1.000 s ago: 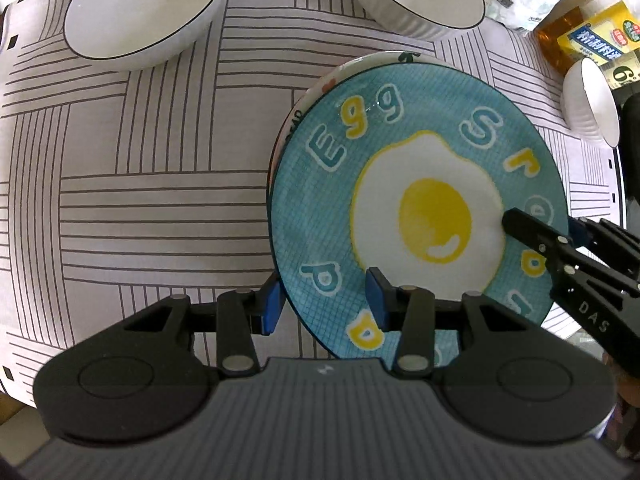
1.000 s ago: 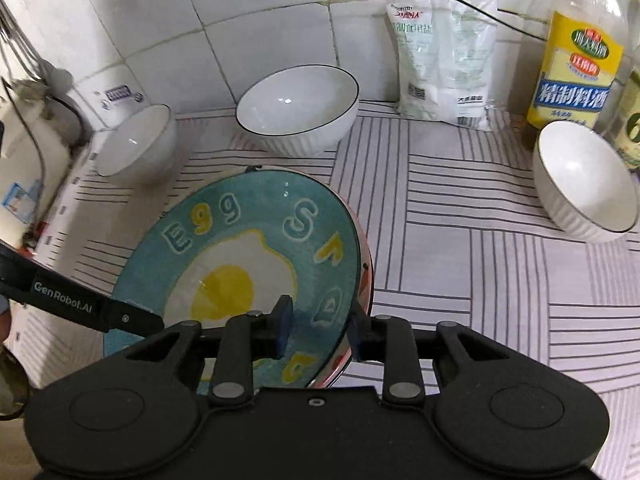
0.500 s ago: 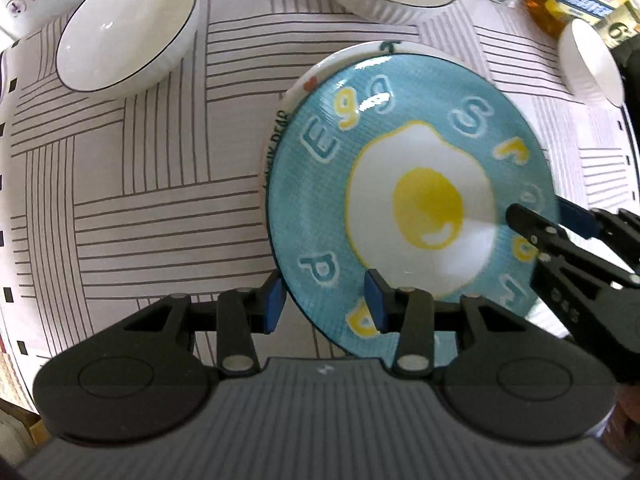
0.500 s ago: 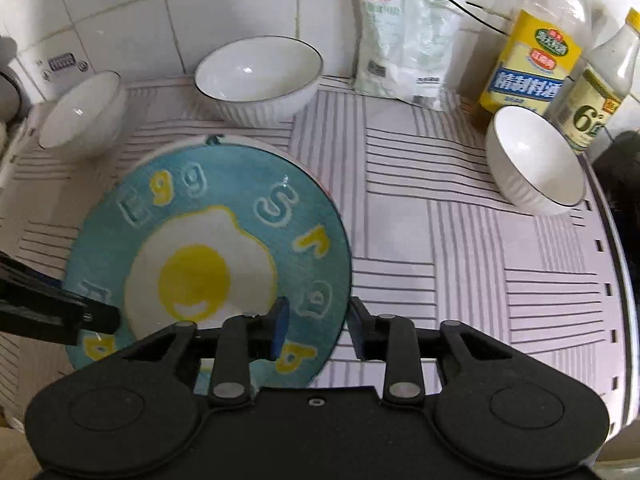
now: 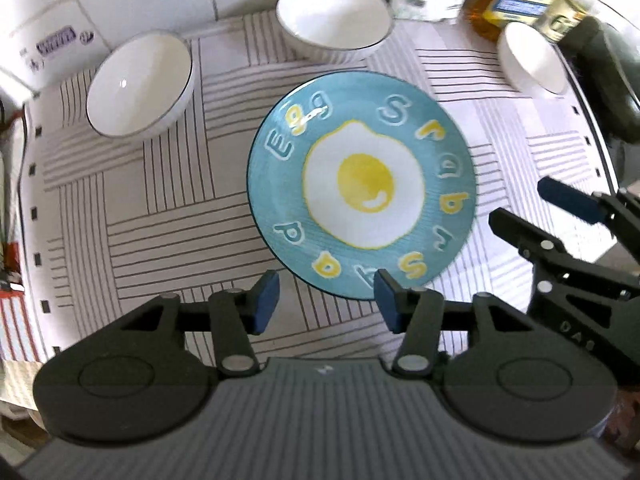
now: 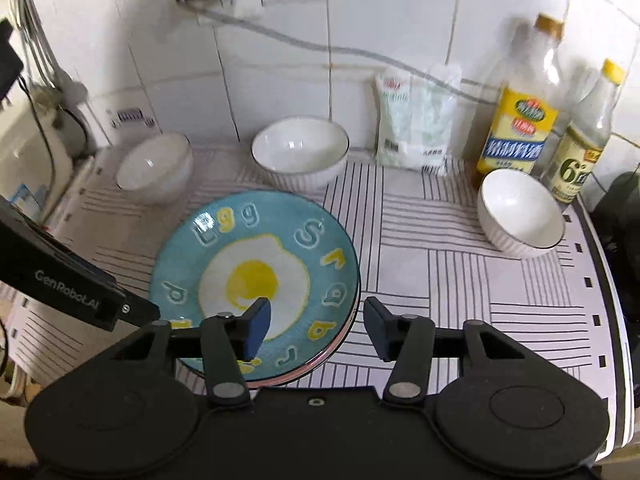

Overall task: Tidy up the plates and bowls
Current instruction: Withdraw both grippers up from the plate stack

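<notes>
Left wrist view: the left tool (image 5: 326, 306), pinching the egg plate (image 5: 362, 186) a second ago, is now hanging spread beside it; three bowls (image 5: 140, 84) are ringing it on the table (image 5: 160, 220). Right wrist view: the right tool (image 6: 316, 328) is likewise spread, the plate resting on a second plate (image 6: 320, 360), two bottles (image 6: 520, 108) standing behind.

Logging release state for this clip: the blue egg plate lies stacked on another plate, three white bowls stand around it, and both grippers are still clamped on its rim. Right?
Not quite. Both grippers are open and off the blue egg plate: the left gripper in the left wrist view, the right gripper in the right wrist view. The rest holds: a second plate lies underneath, among three bowls.
</notes>
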